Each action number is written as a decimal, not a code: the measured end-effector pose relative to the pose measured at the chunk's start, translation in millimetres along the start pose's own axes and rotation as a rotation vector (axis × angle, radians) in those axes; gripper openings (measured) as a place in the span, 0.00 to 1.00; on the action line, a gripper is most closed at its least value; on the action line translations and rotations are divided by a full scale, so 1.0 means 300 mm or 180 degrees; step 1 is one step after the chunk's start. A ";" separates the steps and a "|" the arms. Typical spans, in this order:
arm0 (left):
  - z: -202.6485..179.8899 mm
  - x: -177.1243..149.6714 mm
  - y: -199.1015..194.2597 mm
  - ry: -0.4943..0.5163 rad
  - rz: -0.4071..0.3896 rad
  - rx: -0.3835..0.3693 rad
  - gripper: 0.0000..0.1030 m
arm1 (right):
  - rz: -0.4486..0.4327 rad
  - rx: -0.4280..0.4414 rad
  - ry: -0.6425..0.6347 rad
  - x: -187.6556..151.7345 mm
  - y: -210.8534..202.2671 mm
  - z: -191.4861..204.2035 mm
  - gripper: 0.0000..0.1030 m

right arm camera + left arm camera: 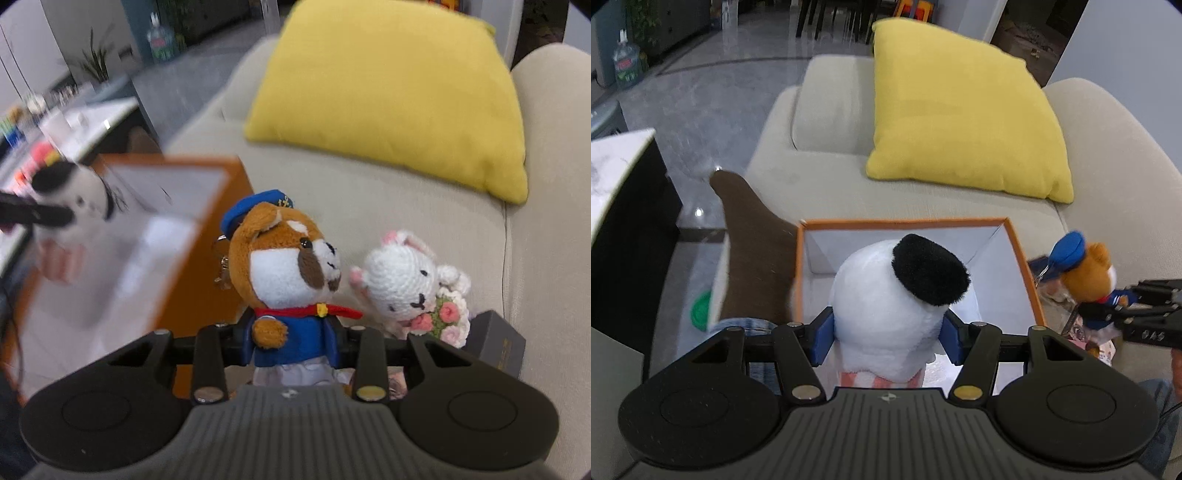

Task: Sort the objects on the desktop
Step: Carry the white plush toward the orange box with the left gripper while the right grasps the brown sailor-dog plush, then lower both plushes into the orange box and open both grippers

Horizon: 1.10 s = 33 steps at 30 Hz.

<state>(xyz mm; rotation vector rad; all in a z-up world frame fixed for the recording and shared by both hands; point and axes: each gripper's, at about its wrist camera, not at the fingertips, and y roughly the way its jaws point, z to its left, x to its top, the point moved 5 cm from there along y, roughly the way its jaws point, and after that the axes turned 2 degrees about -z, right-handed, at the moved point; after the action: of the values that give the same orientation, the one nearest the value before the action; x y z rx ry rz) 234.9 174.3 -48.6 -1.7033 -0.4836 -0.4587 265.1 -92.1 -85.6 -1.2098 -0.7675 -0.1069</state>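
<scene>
Left gripper (886, 338) clamps white plush toy (897, 306), lower centre of frame, above orange box (1027, 273). Right gripper (291, 345) grips sailor bear (291, 280) by body, centre frame, right of box. Advice: lower white toy well inside walls before release; bring bear over rim afterwards, avoiding collision.

We saw a beige sofa (827, 192) as the bearing surface, a yellow cushion (964, 118) on its seat well beyond our jaws, an orange-walled box (1027, 273) under the left jaws, a crocheted white bunny (402, 280) and dark small box (498, 343) just right of the right jaws.
</scene>
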 end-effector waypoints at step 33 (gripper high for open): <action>0.115 0.000 0.208 -0.0128 0.0107 -0.0187 0.70 | 0.0618 0.0610 0.0916 0.152 0.411 0.368 0.37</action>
<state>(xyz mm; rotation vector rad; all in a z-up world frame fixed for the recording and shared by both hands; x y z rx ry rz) 270.7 197.9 -105.7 -1.7774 -0.4737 -0.4186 304.0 65.3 -142.4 -1.0516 -0.3972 -0.0446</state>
